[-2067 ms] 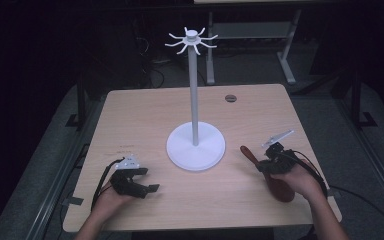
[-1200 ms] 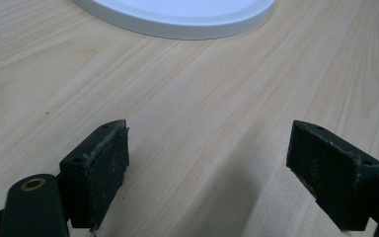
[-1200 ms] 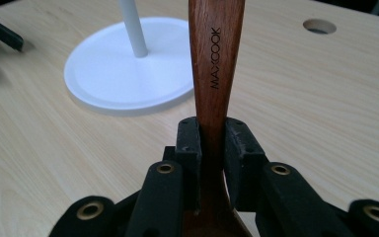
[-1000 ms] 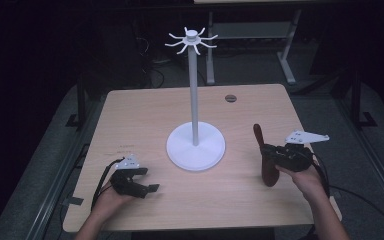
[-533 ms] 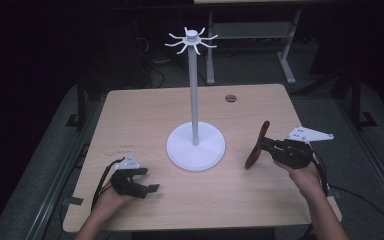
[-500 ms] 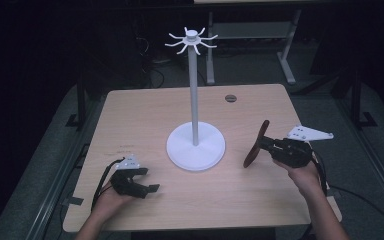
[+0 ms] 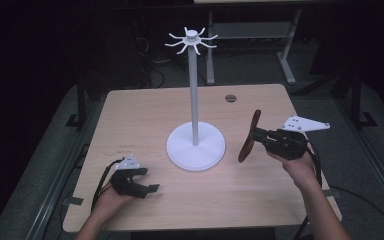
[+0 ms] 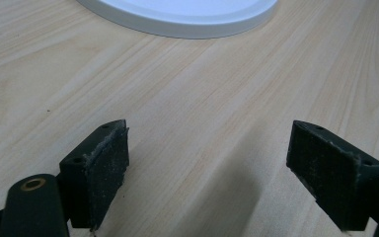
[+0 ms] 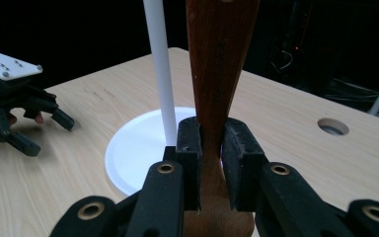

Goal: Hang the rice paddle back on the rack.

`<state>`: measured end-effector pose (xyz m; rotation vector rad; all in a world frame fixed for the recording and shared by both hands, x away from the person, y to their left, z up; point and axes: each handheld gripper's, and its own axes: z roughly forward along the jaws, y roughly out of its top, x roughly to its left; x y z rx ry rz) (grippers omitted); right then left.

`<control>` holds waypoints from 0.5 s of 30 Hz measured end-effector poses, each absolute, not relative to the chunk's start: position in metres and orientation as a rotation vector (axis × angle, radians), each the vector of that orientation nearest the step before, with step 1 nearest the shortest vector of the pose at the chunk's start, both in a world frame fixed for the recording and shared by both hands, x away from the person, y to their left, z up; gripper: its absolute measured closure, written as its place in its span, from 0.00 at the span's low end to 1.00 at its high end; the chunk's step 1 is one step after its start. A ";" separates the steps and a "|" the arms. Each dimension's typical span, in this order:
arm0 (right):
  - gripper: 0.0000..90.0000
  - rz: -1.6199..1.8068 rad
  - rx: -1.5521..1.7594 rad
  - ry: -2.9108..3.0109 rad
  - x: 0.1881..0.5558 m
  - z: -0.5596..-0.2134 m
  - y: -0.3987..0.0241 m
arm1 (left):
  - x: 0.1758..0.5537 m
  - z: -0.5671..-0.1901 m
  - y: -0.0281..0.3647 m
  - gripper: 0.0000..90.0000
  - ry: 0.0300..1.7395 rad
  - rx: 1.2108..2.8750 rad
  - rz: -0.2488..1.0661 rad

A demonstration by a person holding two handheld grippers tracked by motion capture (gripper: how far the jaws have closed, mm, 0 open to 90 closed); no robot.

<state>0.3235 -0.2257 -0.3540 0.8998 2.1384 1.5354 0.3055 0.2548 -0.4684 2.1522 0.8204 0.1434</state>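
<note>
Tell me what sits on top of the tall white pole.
The tall white pole is topped by a small round cap ringed with short white hooks, all bare. Nothing hangs there; the brown wooden utensil is clamped in the right gripper.

I am looking down on a pale wooden table (image 7: pixel 145 120) filling mid-frame; a round hole (image 7: pixel 230 98) is sitting above centre, a metal desk frame (image 7: pixel 286 55) standing top right.

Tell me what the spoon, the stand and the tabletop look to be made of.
Spoon: wood, dark reddish brown with a dull sheen; grain lines run along the handle.
Stand: probably plastic or painted metal; uniform white, smooth, with a matte, rounded base rim.
Tabletop: pale wood or wood-look laminate; even printed-looking grain and a flat, low-gloss surface leave it open.
</note>
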 end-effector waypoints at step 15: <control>0.86 1.594 0.829 2.134 0.339 -0.323 -0.209 | 0.305 -0.468 0.255 0.17 0.816 2.150 0.143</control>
